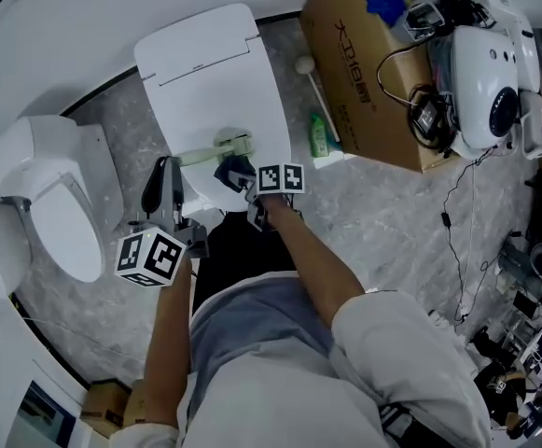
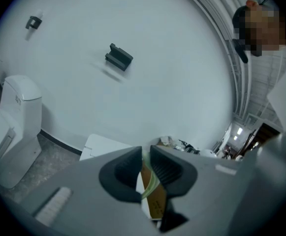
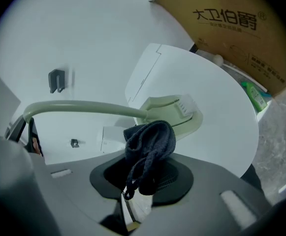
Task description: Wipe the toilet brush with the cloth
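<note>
A pale green toilet brush (image 1: 224, 147) lies level over a white tabletop (image 1: 205, 73). Its head (image 3: 174, 109) points right and its handle (image 3: 79, 107) runs left. My left gripper (image 1: 163, 177) is shut on the handle's end, and a strip of the green handle (image 2: 151, 183) shows between its pads. My right gripper (image 1: 244, 185) is shut on a dark blue cloth (image 3: 150, 149). The cloth (image 1: 234, 172) bunches up just below the brush head, at the neck, touching or nearly touching it.
A white toilet (image 1: 51, 203) stands at the left. To the right of the tabletop are a green bottle (image 1: 319, 136), a cardboard box (image 1: 364, 63) and a white device (image 1: 485, 73) with cables. A dark hook (image 2: 119, 58) hangs on the wall.
</note>
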